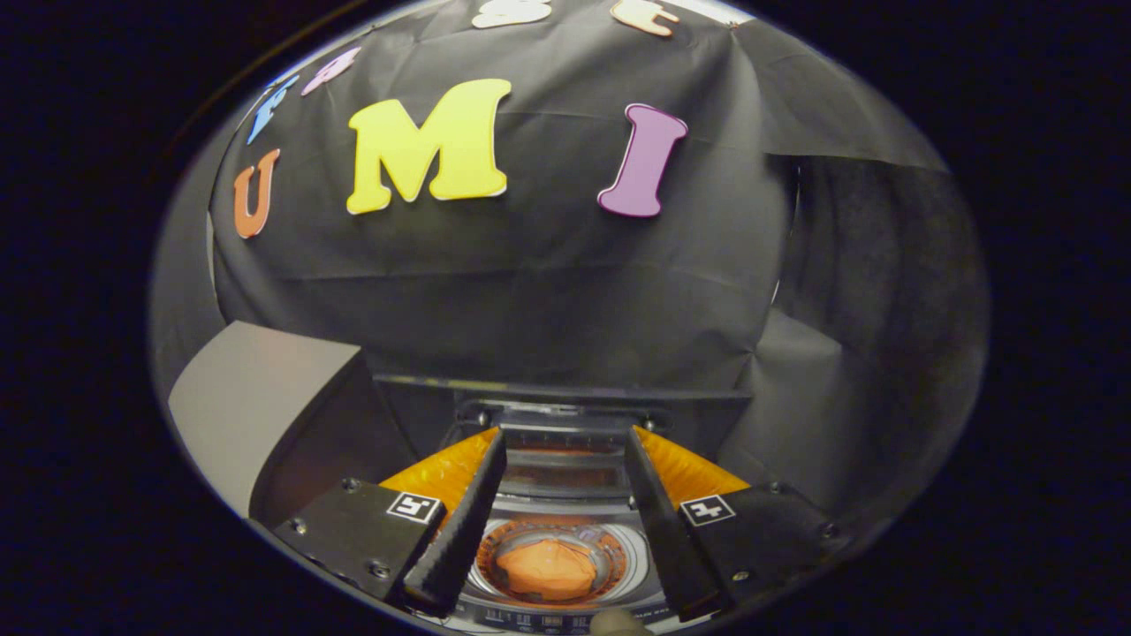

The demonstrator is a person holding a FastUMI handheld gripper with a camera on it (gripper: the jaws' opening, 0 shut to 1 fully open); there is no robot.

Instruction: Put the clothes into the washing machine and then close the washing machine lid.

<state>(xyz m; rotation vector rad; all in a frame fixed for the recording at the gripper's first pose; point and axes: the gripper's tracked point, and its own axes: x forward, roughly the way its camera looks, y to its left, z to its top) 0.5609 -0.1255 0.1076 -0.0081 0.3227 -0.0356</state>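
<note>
Below, the orange clothes lie in the washing machine drum, seen between the gripper jaws, which are released and empty.

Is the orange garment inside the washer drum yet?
Inside: the orange garment lies in the drum, seen between the open gripper fingers.

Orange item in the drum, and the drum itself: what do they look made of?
Orange garment: looks like soft matte cloth, bunched into a mound with a fold line across it. Drum of the washing machine: probably polished metal or glossy plastic; its ringed wall reflects the orange. The hand-held gripper is open above it, holding nothing.
</note>
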